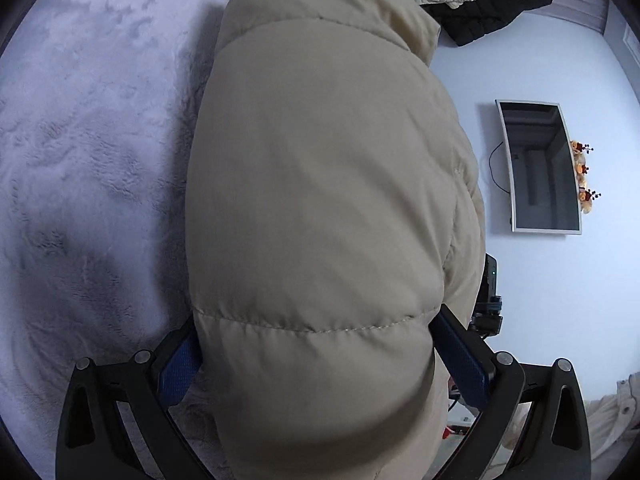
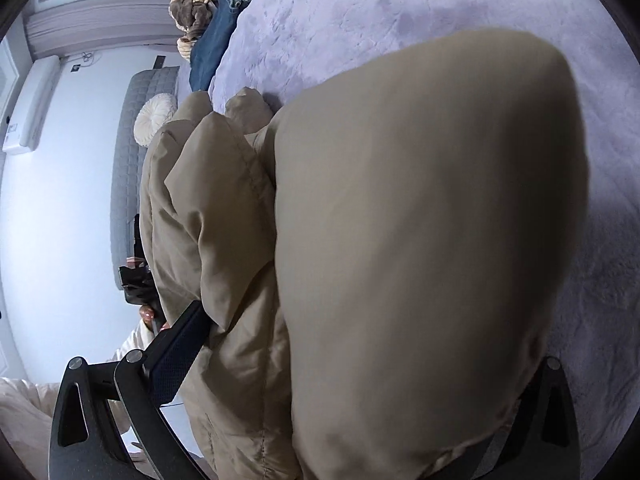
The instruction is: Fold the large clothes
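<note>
A bulky beige puffer jacket (image 1: 320, 200) fills the left wrist view, held above a pale grey plush blanket (image 1: 88, 152). My left gripper (image 1: 316, 364) is shut on a thick padded fold of it; the blue pads (image 1: 460, 360) press both sides. In the right wrist view the same jacket (image 2: 420, 240) bulges between my right gripper's fingers (image 2: 176, 352). My right gripper (image 2: 352, 364) is shut on the jacket; its right finger is mostly hidden behind fabric. The other gripper (image 2: 138, 276) shows past the jacket's left edge.
A black jacket with a beige garment (image 1: 480, 4) lies at the far edge. A wall TV (image 1: 540, 168) hangs on the white wall. Blue jeans and a brown knitted item (image 2: 212, 20) lie on the blanket (image 2: 360, 8). A grey headboard with a round cushion (image 2: 154, 116) stands left.
</note>
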### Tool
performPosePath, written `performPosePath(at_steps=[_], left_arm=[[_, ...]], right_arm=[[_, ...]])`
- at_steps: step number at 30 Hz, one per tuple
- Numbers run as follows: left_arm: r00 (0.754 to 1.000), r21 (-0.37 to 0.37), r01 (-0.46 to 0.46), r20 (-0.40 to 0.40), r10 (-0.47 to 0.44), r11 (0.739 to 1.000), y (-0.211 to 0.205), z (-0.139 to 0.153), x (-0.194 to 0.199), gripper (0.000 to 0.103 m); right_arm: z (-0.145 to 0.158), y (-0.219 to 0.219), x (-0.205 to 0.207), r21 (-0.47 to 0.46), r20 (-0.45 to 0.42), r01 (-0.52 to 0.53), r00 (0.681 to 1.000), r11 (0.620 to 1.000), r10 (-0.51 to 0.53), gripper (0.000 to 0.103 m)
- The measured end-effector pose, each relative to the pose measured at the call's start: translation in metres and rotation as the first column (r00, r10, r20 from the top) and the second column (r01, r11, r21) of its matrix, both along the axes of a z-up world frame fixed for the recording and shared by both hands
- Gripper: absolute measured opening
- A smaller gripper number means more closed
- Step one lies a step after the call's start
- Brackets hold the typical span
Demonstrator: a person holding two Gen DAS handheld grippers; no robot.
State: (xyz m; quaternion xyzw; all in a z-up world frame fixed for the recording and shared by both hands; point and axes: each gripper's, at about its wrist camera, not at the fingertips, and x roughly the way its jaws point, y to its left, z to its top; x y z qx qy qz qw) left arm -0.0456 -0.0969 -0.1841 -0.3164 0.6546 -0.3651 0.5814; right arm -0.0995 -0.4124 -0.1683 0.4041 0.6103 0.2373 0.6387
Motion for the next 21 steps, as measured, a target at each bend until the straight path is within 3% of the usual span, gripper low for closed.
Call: performPosePath(at_steps=[4,9,13,18,21], left_arm=[[1.0,0.04,0.025,0.0,-0.025,0.999,-0.025,-0.002,-0.006,0.103],[0.99,0.248,0.036,0.125,-0.068,0.968,-0.057,0.029,-0.013,0.102],[0.972,0.355,0.015,0.213,-0.097,0.935,-0.075,0.058,-0.019,0.09],[0.956,0.406,-0.012,0.272,-0.108,0.914,-0.092,0.087,-0.026,0.079],[0.945,0.403,-0.025,0.309,-0.11,0.915,-0.094,0.104,-0.026,0.078]], right_arm=[[-0.007,0.005,0.006,-0.018,-0.027,-0.006,1.0,1.0,0.005,0.103],[-0.002,0.005,0.003,-0.062,-0.031,0.007,0.999,0.998,-0.009,0.103],[0.004,0.004,0.002,-0.088,-0.06,0.057,0.996,0.994,-0.063,0.098],[0.016,-0.004,-0.002,-0.067,-0.058,0.104,0.992,0.992,-0.108,0.051],[0.028,-0.003,-0.003,-0.059,-0.032,0.105,0.994,0.993,-0.107,0.043]])
